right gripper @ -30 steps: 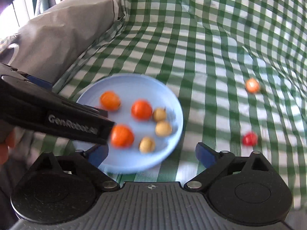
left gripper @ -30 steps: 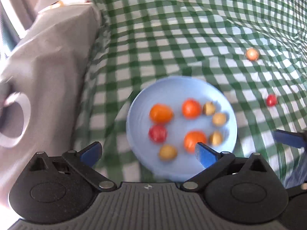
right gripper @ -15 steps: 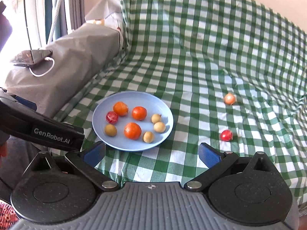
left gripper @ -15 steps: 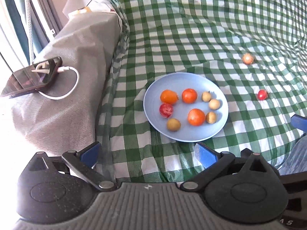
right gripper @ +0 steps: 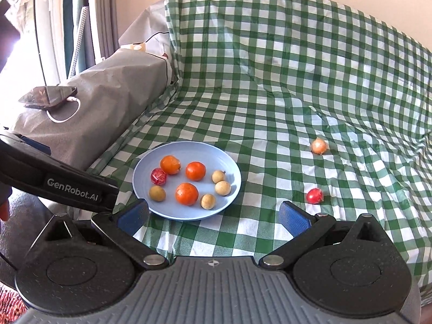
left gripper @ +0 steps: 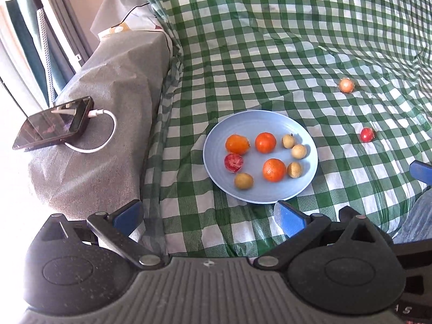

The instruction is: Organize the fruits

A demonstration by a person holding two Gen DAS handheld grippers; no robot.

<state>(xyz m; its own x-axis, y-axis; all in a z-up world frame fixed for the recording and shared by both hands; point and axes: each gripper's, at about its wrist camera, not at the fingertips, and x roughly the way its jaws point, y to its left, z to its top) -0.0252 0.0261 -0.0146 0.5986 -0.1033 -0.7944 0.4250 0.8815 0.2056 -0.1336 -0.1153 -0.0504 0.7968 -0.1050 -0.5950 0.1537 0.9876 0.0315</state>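
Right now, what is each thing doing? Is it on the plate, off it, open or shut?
Blue plate: flat on the cloth, holding eight fruits.
Red fruit: loose on the cloth, off the plate.
Pale orange fruit: loose, off the plate.
Phone: plugged into a white cable.
Left gripper: open, empty.
Right gripper: open, empty.
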